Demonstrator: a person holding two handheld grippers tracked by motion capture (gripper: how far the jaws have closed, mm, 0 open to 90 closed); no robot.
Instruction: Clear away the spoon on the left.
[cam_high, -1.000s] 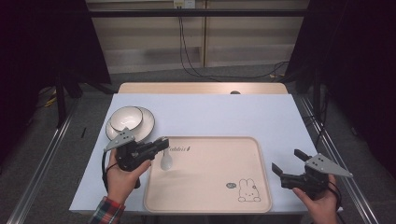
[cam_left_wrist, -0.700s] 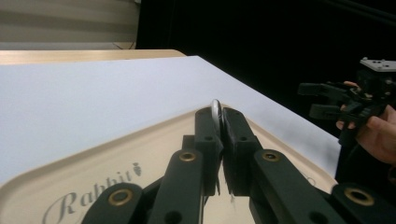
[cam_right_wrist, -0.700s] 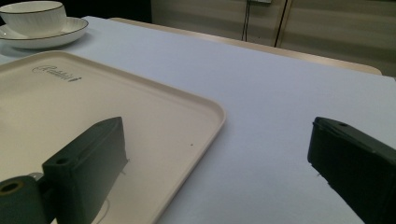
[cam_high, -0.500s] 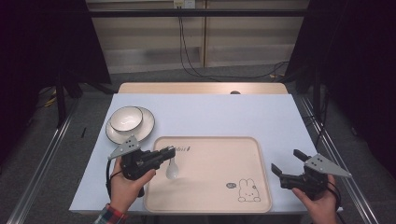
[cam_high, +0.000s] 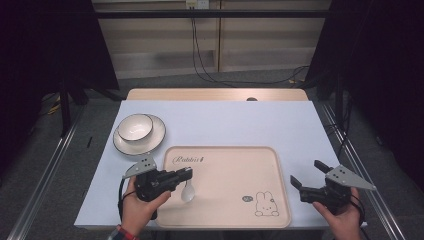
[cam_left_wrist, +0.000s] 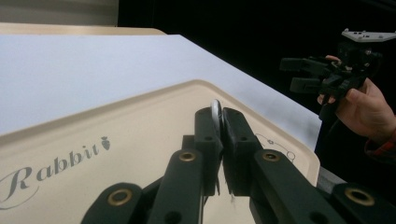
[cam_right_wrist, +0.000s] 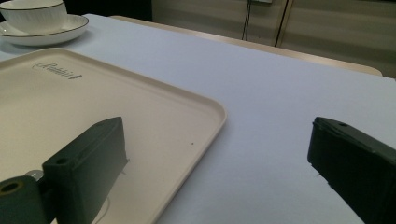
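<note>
My left gripper is shut on the handle of a white spoon, whose bowl hangs down over the left part of the beige rabbit tray. In the left gripper view the spoon's thin edge sticks up between the closed jaws, above the tray. My right gripper stands open just off the tray's right edge, holding nothing. In the right gripper view the tray's corner lies between its wide-apart fingers.
A white bowl sits on a white plate at the back left of the white table, beyond the tray. In the right gripper view the bowl shows far off. A person's hand holds the right gripper.
My left gripper has carried the spoon from beside the bowl and plate toward the near side and slightly right, over the tray. The right gripper has stayed put.
</note>
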